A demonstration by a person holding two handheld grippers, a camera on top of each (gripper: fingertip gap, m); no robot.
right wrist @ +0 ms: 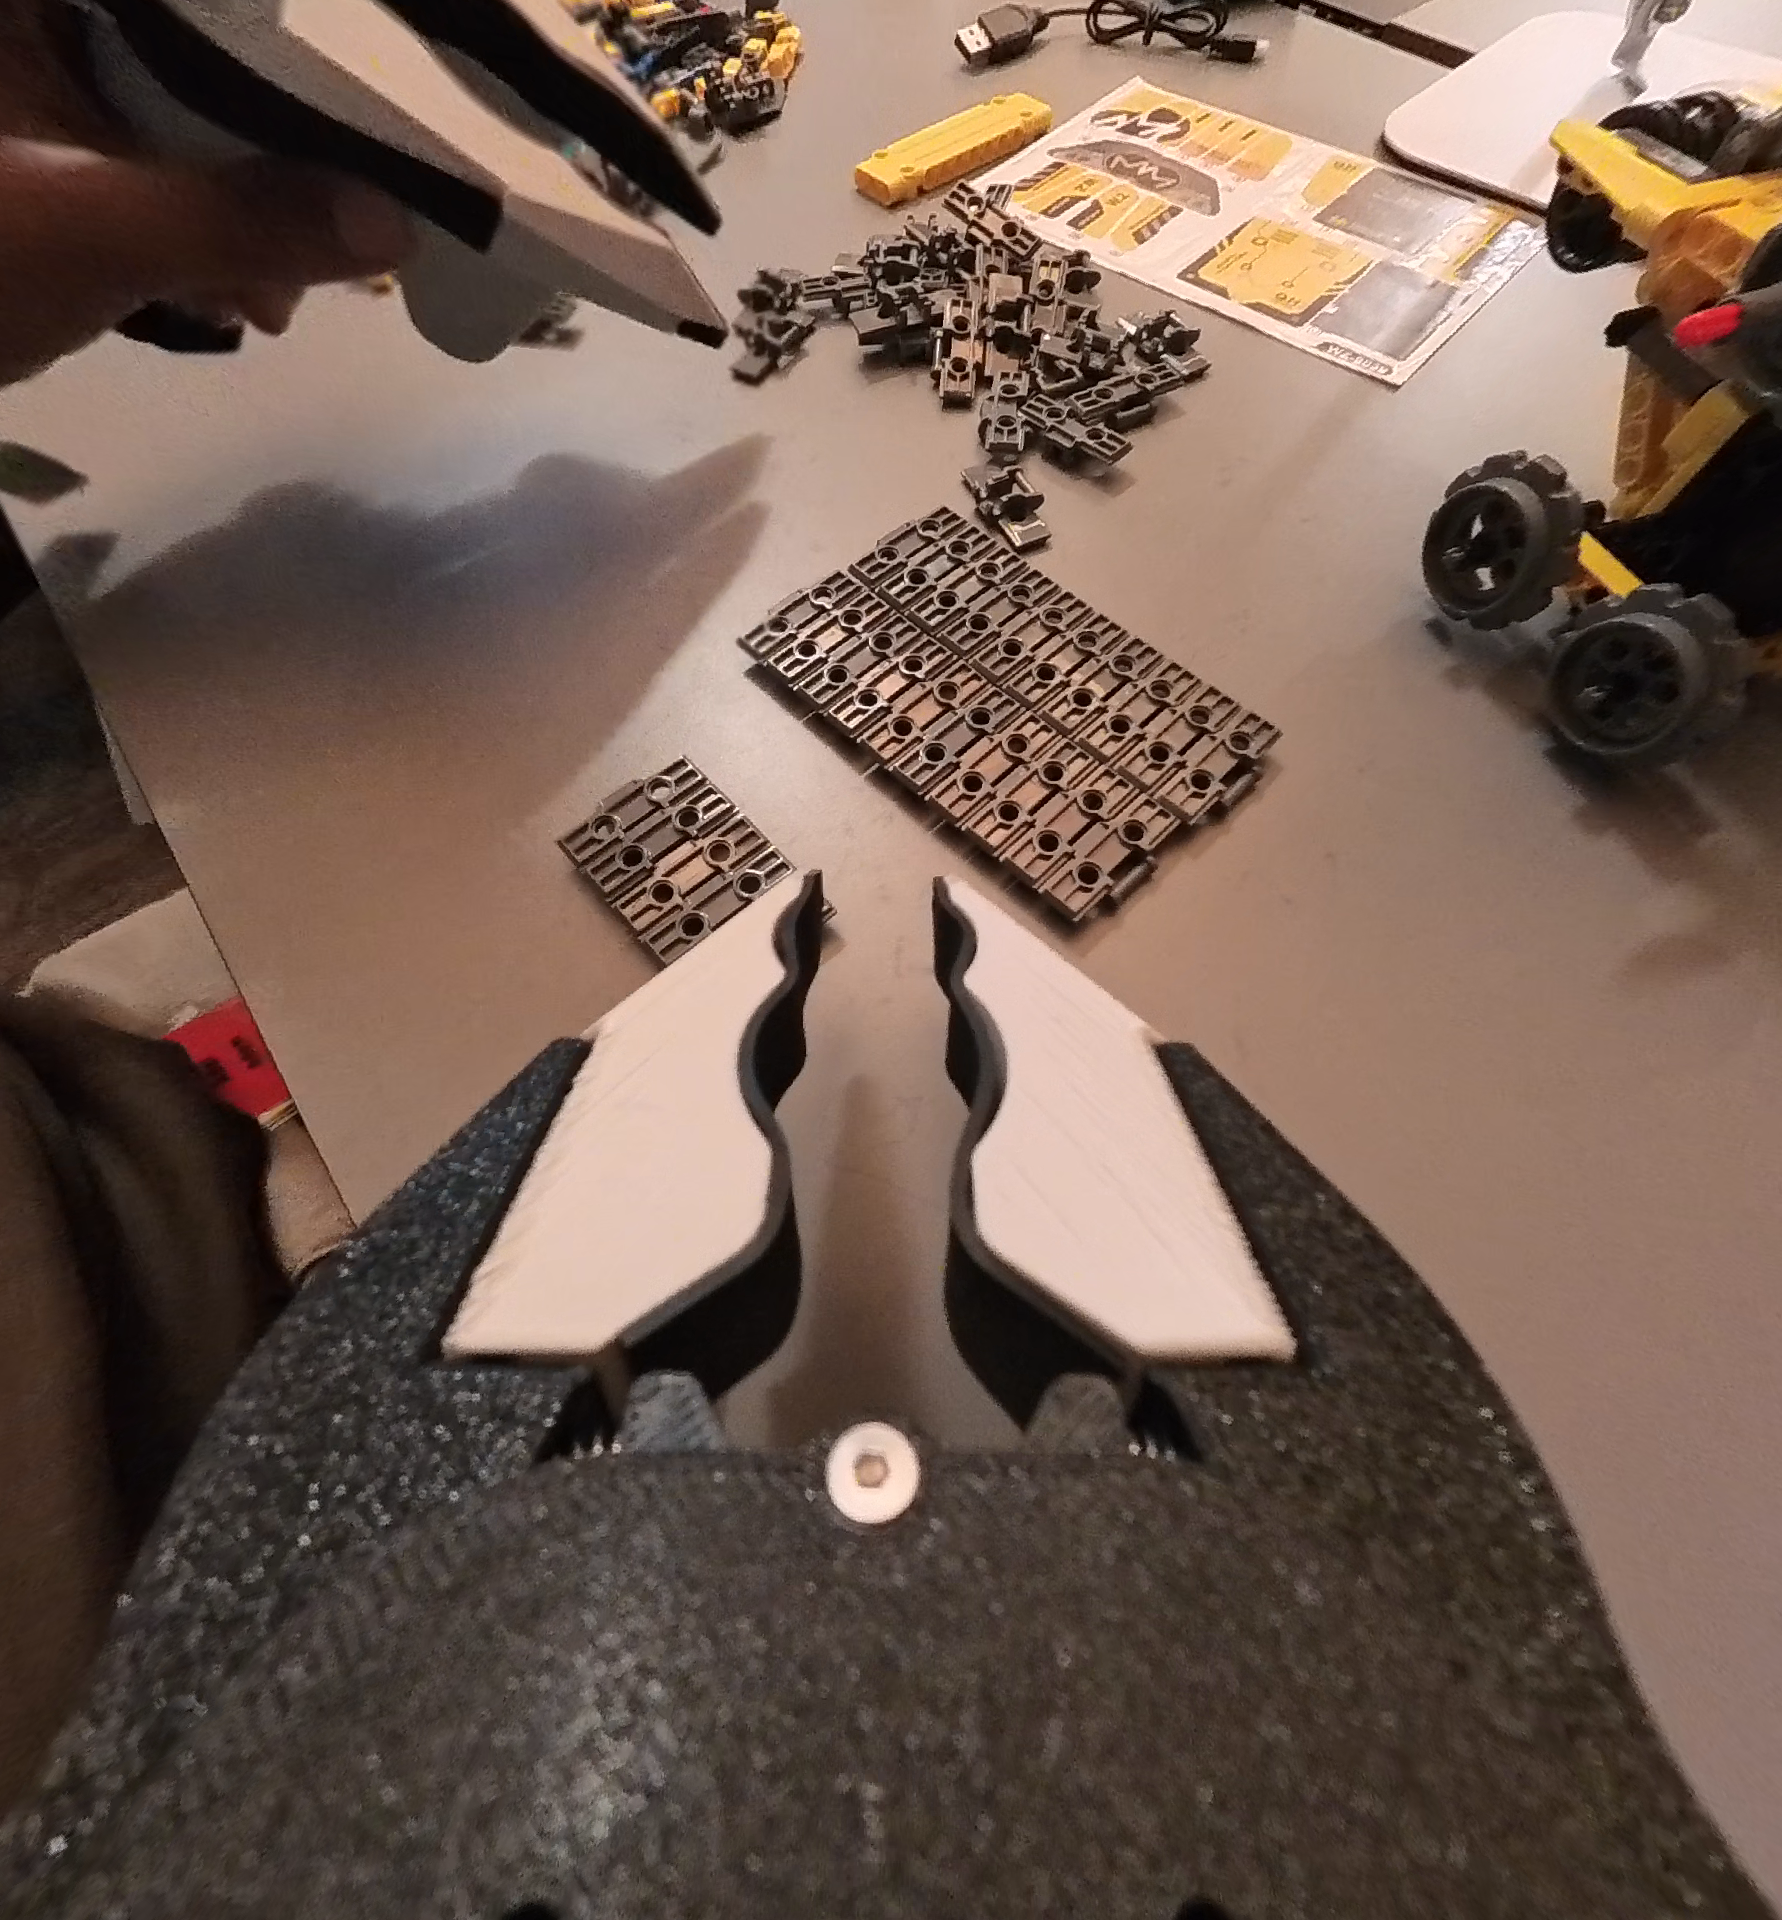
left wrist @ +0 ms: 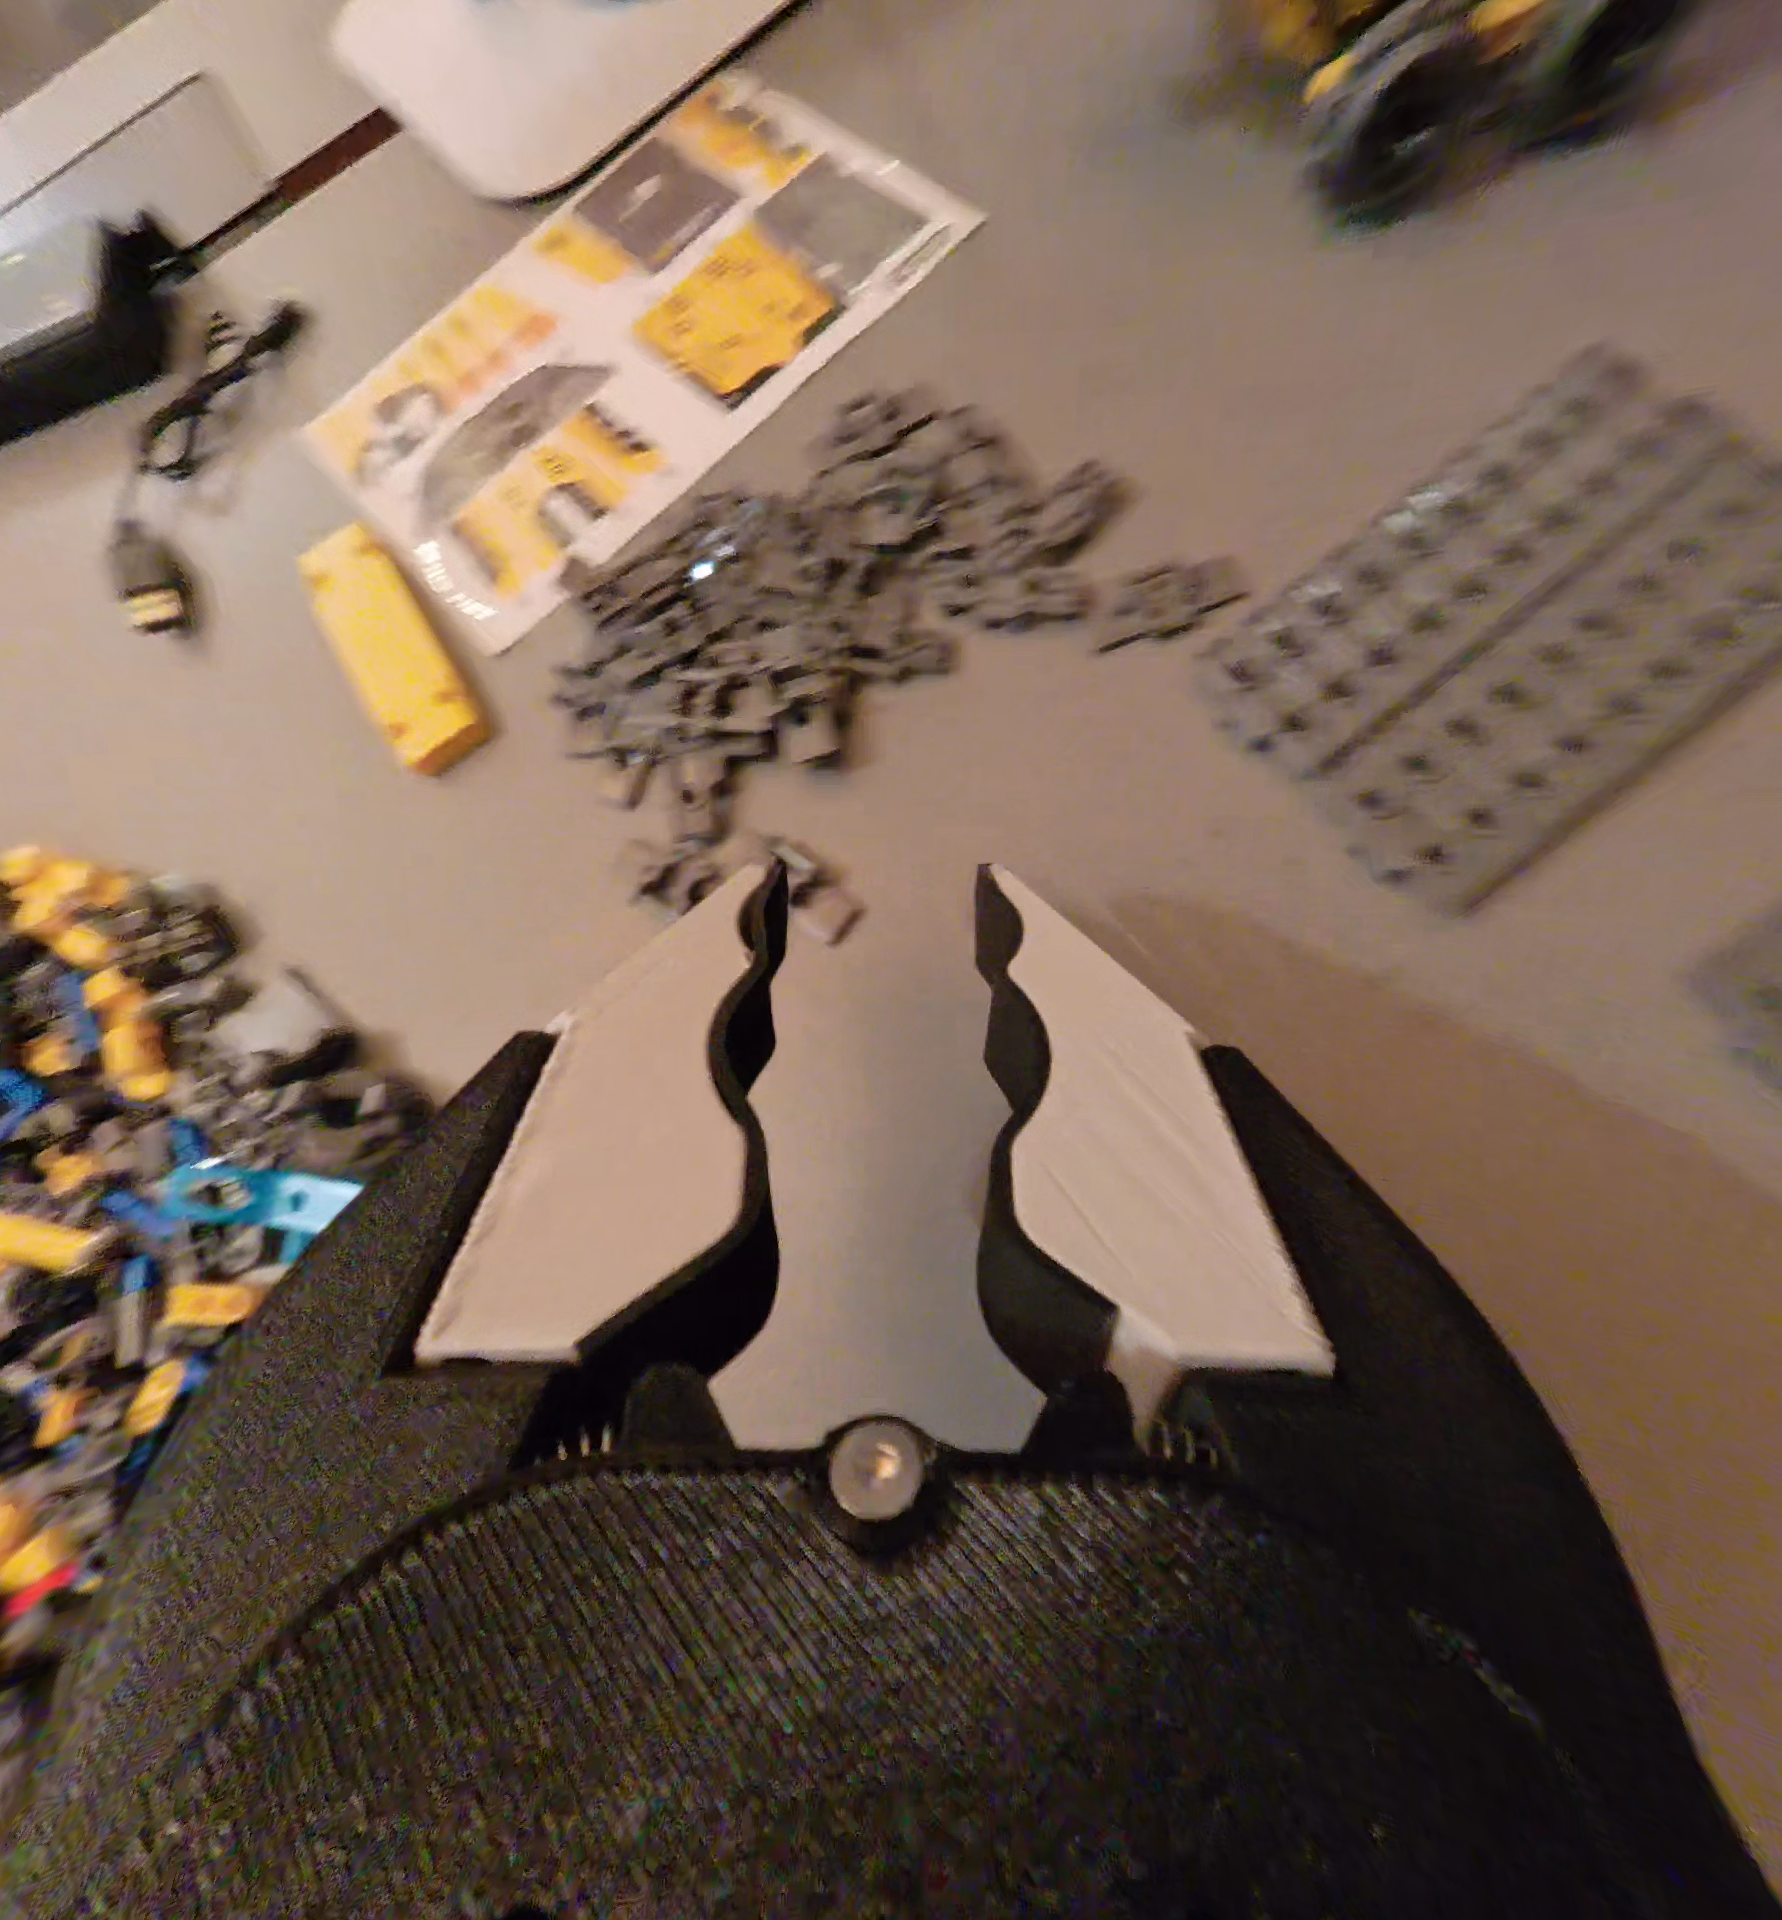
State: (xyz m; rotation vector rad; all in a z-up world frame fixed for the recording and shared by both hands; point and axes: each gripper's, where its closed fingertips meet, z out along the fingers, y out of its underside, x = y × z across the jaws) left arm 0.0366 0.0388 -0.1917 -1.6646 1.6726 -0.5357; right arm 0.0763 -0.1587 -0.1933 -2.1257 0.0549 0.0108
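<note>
Track links [left wrist: 762,623], loose dark pile mid-bench, 12 o'clock of left hand-held gripper [left wrist: 879,883], jaws apart, empty. Right hand-held gripper [right wrist: 874,896] parted, empty, beside small joined panel [right wrist: 674,857]. Risk: nudging pile scatters links.

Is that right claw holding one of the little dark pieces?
No, the right claw is open and empty, beside the small track section on the table.

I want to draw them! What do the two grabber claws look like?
Both match. The left gripper and right gripper have rough, speckled black bodies, two pale grey fingers with wavy black inner edges tapering to points, and a round silvery screw between the finger bases.
</note>
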